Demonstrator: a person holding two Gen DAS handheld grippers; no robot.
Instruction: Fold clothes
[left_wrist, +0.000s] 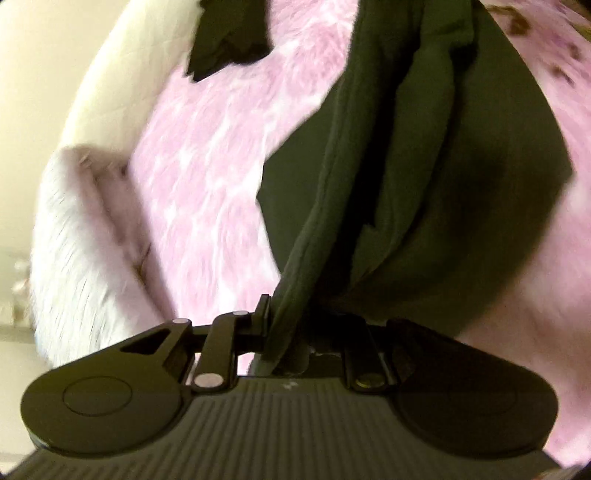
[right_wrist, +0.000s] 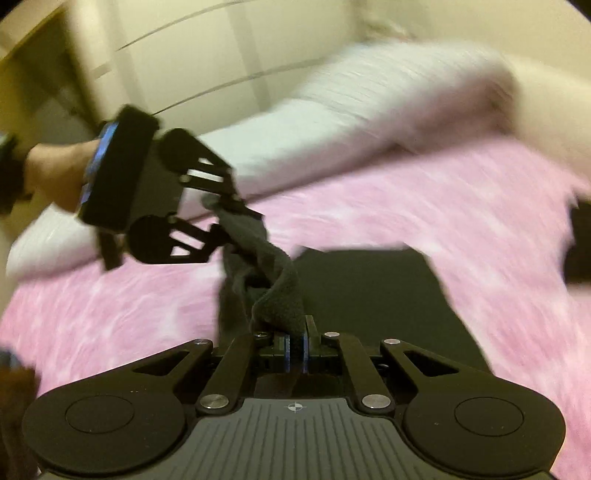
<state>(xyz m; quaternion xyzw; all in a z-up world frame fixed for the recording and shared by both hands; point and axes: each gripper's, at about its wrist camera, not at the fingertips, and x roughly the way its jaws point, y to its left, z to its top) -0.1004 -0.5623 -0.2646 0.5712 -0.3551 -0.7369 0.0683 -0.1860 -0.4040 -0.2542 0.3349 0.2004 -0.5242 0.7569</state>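
Both grippers pinch a dark green garment (left_wrist: 424, 166) above a fuzzy pink blanket (left_wrist: 207, 177): the left gripper (left_wrist: 273, 325) clamps a bunched edge, while the right gripper (right_wrist: 295, 343) has its jaws pressed together on a twisted fold. The garment's remainder lies flat on the blanket, beside a white pillow (right_wrist: 369, 99).

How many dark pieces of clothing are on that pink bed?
2 that show. The dark garment spreads across the pink blanket, one edge held up by the left gripper and the right gripper. A second dark piece lies apart, farther back. Others may be hidden.
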